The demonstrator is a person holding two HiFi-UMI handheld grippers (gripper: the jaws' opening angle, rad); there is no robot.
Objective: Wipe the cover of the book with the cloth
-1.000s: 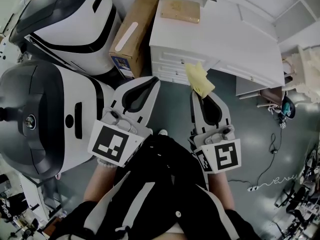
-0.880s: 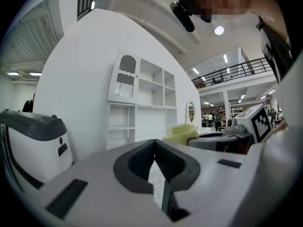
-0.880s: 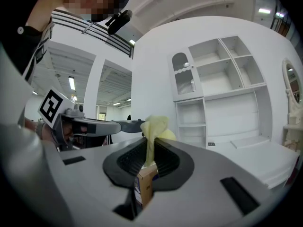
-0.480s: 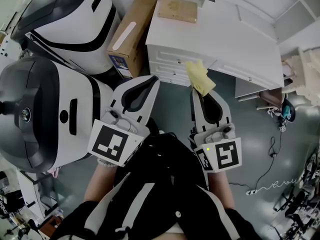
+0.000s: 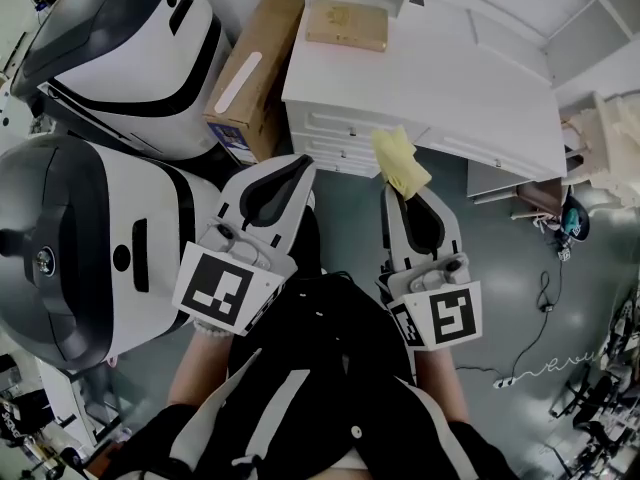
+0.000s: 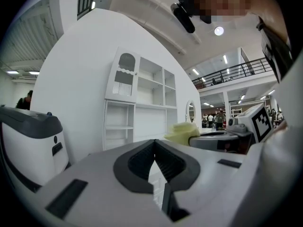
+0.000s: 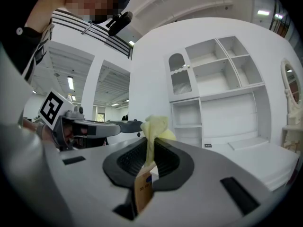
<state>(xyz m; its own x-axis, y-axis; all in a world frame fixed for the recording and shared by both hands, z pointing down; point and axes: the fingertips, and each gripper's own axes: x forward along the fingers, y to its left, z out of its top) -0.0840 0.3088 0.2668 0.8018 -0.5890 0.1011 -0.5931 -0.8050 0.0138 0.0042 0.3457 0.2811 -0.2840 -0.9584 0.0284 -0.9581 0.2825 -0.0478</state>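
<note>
A tan book (image 5: 345, 25) lies flat at the back of a white desk (image 5: 460, 78), ahead of both grippers. My right gripper (image 5: 402, 190) is shut on a yellow cloth (image 5: 400, 161), which sticks up from its tips just short of the desk's front edge. In the right gripper view the cloth (image 7: 154, 126) is pinched between the jaws of the right gripper (image 7: 152, 145). My left gripper (image 5: 298, 164) hangs beside it, shut, with nothing in it. The left gripper view shows the left gripper (image 6: 155, 145) with its jaws together and the cloth (image 6: 182, 132) off to the right.
A cardboard box (image 5: 250, 68) stands against the desk's left side. Two large white-and-black machines (image 5: 120, 58) (image 5: 80, 248) fill the left. White shelves (image 7: 218, 93) rise behind the desk. A cable (image 5: 545, 288) trails on the grey floor to the right.
In the head view the desk, the book and the box have slid a little to the left. Both grippers keep their places, and the cloth is still held.
</note>
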